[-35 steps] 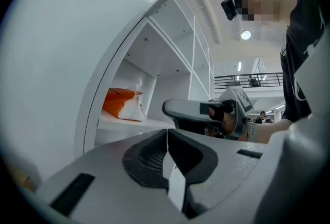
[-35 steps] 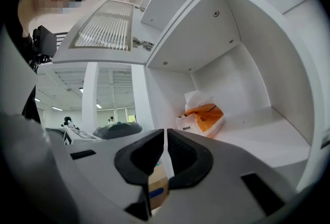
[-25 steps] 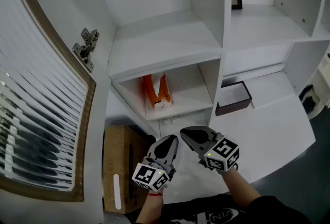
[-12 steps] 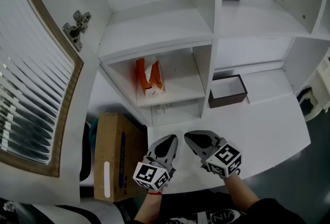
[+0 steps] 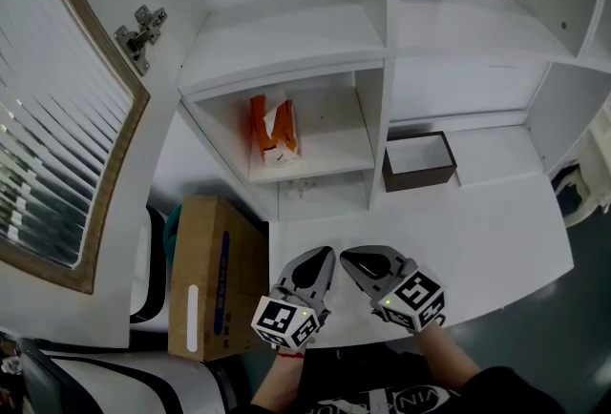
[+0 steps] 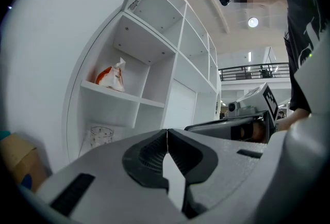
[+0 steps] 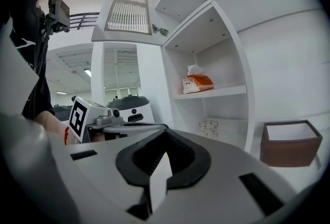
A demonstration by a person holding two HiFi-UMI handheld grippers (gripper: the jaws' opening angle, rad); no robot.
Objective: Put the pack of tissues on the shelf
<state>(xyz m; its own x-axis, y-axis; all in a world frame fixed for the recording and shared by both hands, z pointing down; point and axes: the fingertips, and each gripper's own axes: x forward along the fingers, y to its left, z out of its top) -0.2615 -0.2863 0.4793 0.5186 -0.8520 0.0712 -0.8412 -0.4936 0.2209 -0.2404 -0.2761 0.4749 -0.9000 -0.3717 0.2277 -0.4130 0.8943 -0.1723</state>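
Both my left gripper (image 5: 324, 256) and right gripper (image 5: 346, 257) idle closed and empty since the pack of tissues (image 5: 272, 128) seems shelved.

The pack of tissues (image 5: 271, 127) lies on the shelf (image 5: 320, 155), a glass (image 7: 209, 128) in the compartment beneath; an open box (image 5: 420, 178) on the tabletop (image 5: 477, 231) to their right; a carton (image 5: 205, 259) left of the tabletop

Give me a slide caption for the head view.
Tissue pack on the shelf; left gripper and right gripper shut, empty.
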